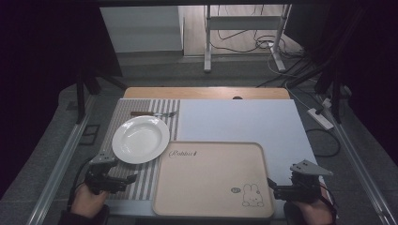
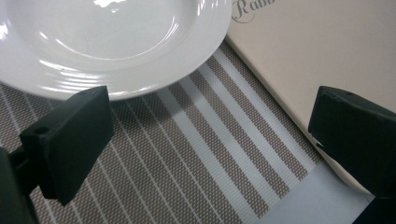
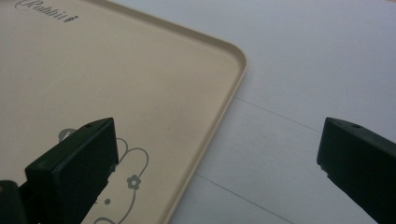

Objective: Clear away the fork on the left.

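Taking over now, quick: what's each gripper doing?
Left gripper: open, empty, by the plate.
Right gripper: open, empty, over the tray's right edge.

A glossy white ceramic plate [image 2: 112, 42] gleams at upper left on a woven, striped cloth placemat [image 2: 187, 154]; at right, the beige tray [image 3: 140, 74] looks smooth and matt, like plastic, on pale matt sheeting [image 3: 299, 70].

A staged lab or recording studio: black curtains [image 1: 42, 56] flank the table [image 1: 244, 122], with loose cables [image 1: 244, 44], a power strip [image 1: 320, 118] and a metal stand [image 1: 244, 28] on the floor beyond.
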A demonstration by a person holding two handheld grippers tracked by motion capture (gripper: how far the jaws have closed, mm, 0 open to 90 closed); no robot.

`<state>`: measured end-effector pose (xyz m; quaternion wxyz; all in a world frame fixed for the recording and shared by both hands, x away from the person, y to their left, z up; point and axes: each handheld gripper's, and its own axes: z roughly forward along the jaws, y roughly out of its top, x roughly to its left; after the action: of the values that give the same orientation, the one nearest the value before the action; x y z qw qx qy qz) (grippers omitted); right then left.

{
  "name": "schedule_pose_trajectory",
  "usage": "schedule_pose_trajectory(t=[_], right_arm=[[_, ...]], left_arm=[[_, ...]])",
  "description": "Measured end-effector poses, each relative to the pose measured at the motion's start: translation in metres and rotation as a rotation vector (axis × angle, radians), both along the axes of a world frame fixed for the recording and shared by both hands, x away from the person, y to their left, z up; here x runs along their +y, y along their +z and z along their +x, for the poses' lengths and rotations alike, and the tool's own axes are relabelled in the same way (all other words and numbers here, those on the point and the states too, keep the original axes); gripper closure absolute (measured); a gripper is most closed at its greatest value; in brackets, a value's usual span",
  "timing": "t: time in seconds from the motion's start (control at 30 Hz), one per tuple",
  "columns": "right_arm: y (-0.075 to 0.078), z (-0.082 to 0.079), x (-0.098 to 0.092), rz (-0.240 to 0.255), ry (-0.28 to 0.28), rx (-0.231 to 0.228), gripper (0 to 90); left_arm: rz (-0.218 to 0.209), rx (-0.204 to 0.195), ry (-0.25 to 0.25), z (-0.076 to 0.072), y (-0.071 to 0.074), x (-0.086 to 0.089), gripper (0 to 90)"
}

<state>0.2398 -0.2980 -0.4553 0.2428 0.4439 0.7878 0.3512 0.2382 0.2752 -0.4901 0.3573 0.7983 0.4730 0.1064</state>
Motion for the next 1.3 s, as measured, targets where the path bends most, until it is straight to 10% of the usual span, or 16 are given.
schedule_pose_trajectory(t=[0.37, 1.3], right_arm=[[0.000, 0.000, 0.001, -0.008, 0.002, -0.002, 0.0], [-0.001, 0.002, 0.002, -0.018, 0.006, 0.012, 0.0]], left_arm=[[-0.062, 0.031, -0.005, 0.017, 0.001, -0.003, 1.4], [-0.003, 0.045, -0.068, 0.087, -0.005, -0.021, 0.1]])
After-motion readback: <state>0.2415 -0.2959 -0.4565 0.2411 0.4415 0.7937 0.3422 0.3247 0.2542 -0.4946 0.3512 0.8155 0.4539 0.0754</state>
